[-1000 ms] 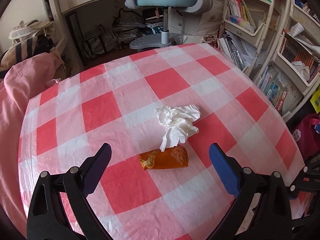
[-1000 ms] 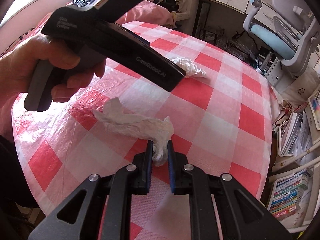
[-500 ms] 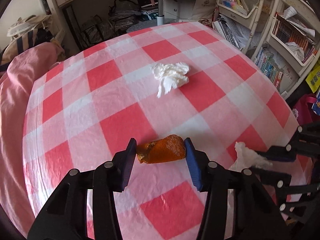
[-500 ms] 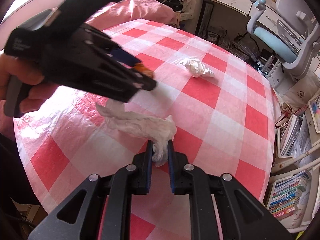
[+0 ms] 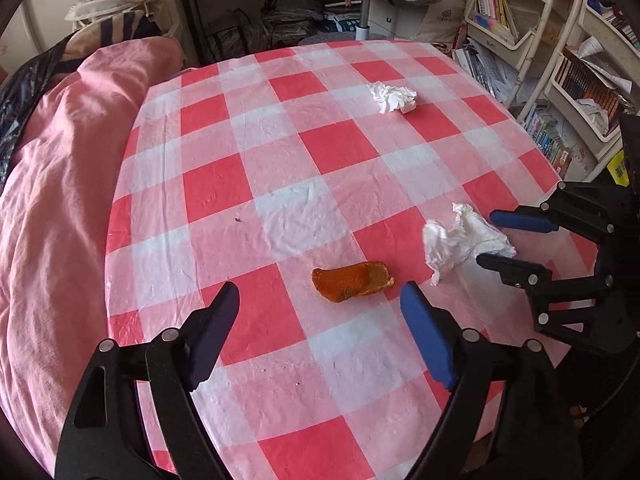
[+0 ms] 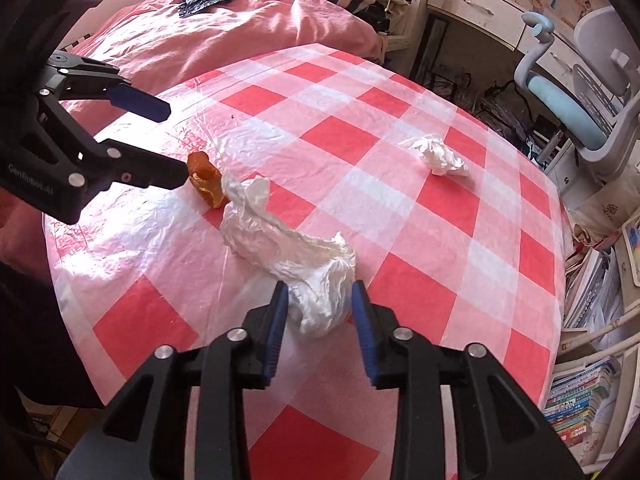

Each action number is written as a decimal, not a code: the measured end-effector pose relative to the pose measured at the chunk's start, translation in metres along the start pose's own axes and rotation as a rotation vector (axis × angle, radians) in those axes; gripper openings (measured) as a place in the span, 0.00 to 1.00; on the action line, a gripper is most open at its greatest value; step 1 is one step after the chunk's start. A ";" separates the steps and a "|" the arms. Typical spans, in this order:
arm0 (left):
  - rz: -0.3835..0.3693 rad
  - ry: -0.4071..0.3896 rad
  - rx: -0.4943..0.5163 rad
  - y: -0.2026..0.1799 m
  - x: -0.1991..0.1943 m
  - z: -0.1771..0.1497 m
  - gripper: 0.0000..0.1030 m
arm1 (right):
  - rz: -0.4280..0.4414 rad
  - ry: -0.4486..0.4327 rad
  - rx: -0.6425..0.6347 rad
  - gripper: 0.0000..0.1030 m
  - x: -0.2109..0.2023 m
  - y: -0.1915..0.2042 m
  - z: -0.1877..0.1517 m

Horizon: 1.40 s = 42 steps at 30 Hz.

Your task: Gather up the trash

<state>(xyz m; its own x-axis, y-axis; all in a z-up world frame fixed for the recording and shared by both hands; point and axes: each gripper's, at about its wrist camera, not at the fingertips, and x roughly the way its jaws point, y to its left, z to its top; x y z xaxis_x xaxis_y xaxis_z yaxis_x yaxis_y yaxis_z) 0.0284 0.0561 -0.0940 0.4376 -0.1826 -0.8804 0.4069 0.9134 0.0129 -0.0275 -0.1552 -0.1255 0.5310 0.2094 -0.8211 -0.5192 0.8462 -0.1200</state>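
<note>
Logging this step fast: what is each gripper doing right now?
Left gripper: jaws opening, nothing held; the orange peel lies just ahead.
Right gripper: jaws opening around the crumpled tissue, no longer gripped.

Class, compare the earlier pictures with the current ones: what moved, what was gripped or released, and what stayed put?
The left hand-held gripper closed around the orange peel piece, carried it nearer the long crumpled white tissue, and released it; its jaws are opening. The right hand-held gripper, earlier clamped on that tissue, is opening, the tissue loose between its jaws. The far crumpled white tissue ball and the red-and-white checked tablecloth stayed as they were.
</note>
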 end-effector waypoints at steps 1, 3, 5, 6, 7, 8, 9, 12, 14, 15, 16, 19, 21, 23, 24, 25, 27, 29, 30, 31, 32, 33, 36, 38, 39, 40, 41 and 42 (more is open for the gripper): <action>0.010 -0.008 0.014 -0.001 -0.001 0.000 0.77 | -0.004 -0.005 0.005 0.43 -0.002 0.000 -0.001; 0.029 -0.014 0.066 -0.009 0.000 -0.001 0.77 | -0.008 -0.008 0.016 0.46 -0.002 -0.002 -0.001; 0.058 -0.030 0.140 -0.020 0.001 -0.002 0.77 | -0.005 -0.006 0.032 0.47 -0.001 -0.005 -0.001; 0.067 -0.033 0.174 -0.025 0.002 -0.002 0.77 | -0.002 -0.005 0.042 0.48 0.000 -0.007 -0.001; 0.079 -0.036 0.207 -0.030 0.004 -0.003 0.77 | 0.002 -0.005 0.050 0.48 0.000 -0.009 0.000; 0.091 -0.035 0.231 -0.033 0.007 -0.003 0.77 | 0.007 -0.004 0.057 0.48 0.001 -0.010 0.000; 0.099 -0.030 0.253 -0.036 0.011 -0.002 0.77 | 0.014 -0.004 0.065 0.48 0.002 -0.010 0.000; 0.090 -0.011 0.269 -0.038 0.022 0.001 0.73 | 0.020 0.003 0.067 0.48 0.004 -0.010 0.000; 0.066 0.016 0.257 -0.034 0.029 0.003 0.54 | 0.024 0.007 0.065 0.48 0.006 -0.010 0.000; 0.056 0.029 0.245 -0.032 0.032 0.004 0.50 | 0.025 0.009 0.064 0.48 0.006 -0.011 0.000; 0.038 0.031 0.224 -0.029 0.033 0.006 0.43 | 0.025 0.011 0.064 0.48 0.007 -0.011 0.000; 0.006 0.062 0.165 -0.023 0.036 0.009 0.27 | 0.027 0.015 0.066 0.48 0.008 -0.012 -0.001; -0.027 0.095 0.124 -0.020 0.036 0.009 0.23 | 0.028 0.015 0.070 0.48 0.008 -0.013 0.000; -0.024 0.115 0.121 -0.021 0.035 0.007 0.23 | 0.028 0.015 0.070 0.48 0.009 -0.013 0.000; -0.011 0.116 0.125 -0.022 0.035 0.006 0.24 | 0.028 0.015 0.069 0.48 0.009 -0.013 0.000; 0.004 0.117 0.130 -0.023 0.035 0.005 0.28 | 0.028 0.015 0.069 0.48 0.009 -0.013 0.000; 0.032 0.104 0.134 -0.023 0.033 0.006 0.46 | 0.028 0.015 0.070 0.48 0.008 -0.013 0.000; 0.043 0.075 0.140 -0.024 0.028 0.008 0.57 | 0.028 0.015 0.069 0.48 0.009 -0.014 0.000; 0.040 0.060 0.142 -0.026 0.025 0.010 0.57 | 0.028 0.015 0.069 0.48 0.009 -0.014 0.001; 0.037 0.045 0.145 -0.027 0.023 0.012 0.58 | 0.027 0.014 0.069 0.48 0.009 -0.014 0.001; 0.036 0.033 0.150 -0.030 0.022 0.014 0.59 | 0.025 0.014 0.069 0.48 0.009 -0.014 0.001; 0.035 0.027 0.158 -0.032 0.022 0.015 0.59 | 0.025 0.013 0.069 0.48 0.009 -0.014 0.001; 0.025 0.039 0.169 -0.038 0.029 0.017 0.51 | 0.029 0.011 0.068 0.45 0.010 -0.014 0.001; 0.019 0.071 0.172 -0.041 0.038 0.016 0.29 | 0.033 0.010 0.066 0.40 0.010 -0.013 0.000; 0.017 0.069 0.172 -0.041 0.040 0.015 0.27 | 0.038 0.010 0.064 0.34 0.010 -0.013 0.001; 0.009 0.075 0.167 -0.042 0.040 0.015 0.22 | 0.042 0.008 0.062 0.29 0.010 -0.012 0.001; 0.015 0.077 0.162 -0.042 0.040 0.015 0.22 | 0.046 0.009 0.059 0.25 0.010 -0.011 0.001; 0.023 0.081 0.151 -0.041 0.039 0.014 0.22 | 0.049 0.010 0.057 0.20 0.010 -0.010 0.002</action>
<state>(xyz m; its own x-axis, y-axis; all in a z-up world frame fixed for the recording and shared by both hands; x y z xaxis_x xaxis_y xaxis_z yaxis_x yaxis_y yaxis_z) 0.0400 0.0063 -0.1222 0.3850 -0.1270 -0.9142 0.5162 0.8507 0.0992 -0.0161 -0.1610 -0.1313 0.4990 0.2464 -0.8308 -0.5053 0.8616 -0.0479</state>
